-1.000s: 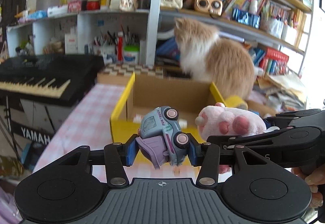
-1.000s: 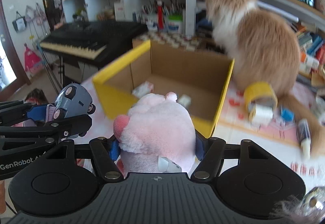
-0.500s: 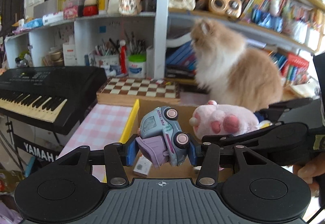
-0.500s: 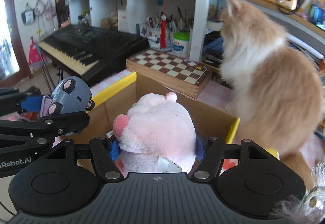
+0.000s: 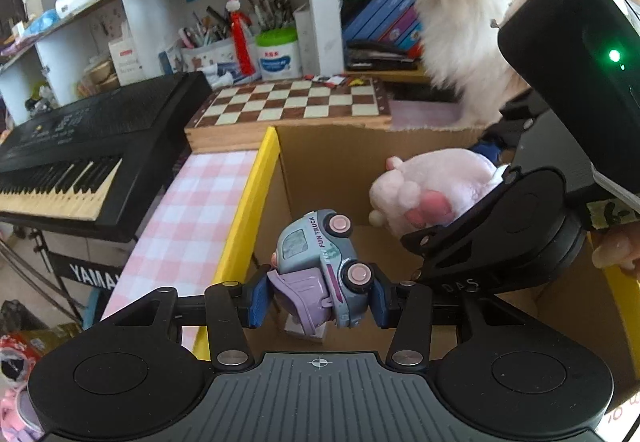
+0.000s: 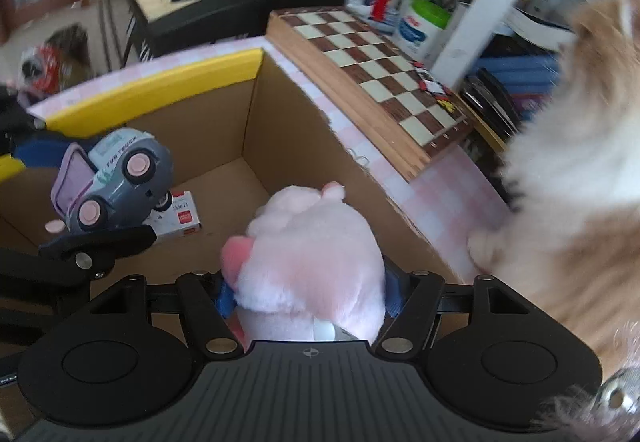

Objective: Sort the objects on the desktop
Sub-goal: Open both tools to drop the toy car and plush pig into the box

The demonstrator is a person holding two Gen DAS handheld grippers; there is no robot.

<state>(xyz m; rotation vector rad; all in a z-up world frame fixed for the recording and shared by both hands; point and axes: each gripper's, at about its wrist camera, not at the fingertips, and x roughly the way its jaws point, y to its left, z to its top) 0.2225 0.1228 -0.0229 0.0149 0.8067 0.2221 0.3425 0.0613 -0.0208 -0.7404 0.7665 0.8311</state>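
Both our grippers have travelled forward since the earlier frames and now hang over the open cardboard box [image 5: 256, 197], where a second ago we were short of its yellow front edge with its interior ahead of us. The chessboard [image 5: 292, 101], then a thin strip beyond the box, now fills much of the view just behind its far wall.

Our left gripper [image 5: 316, 300] is clamped on the toy truck [image 5: 320, 266]: the blue pads press its two ends and it sits tilted, pink wheels turned sideways, above the box floor near the yellow left wall. A small white carton [image 6: 178, 219] lies on the box floor beneath the truck.

Our right gripper [image 6: 308, 296] is clamped on the pink plush paw [image 6: 312, 262], which bulges up between the pads and hides most of them. The paw hangs over the box interior, closer to the far wall than the truck is, and to the truck's right.

Beyond the box, the black keyboard [image 5: 80, 157] stands off its left side. A fluffy orange-and-white cat [image 5: 460, 21] sits just past the box's far right corner, beside the chessboard, on the pink checked cloth [image 5: 188, 217] that the box rests on.
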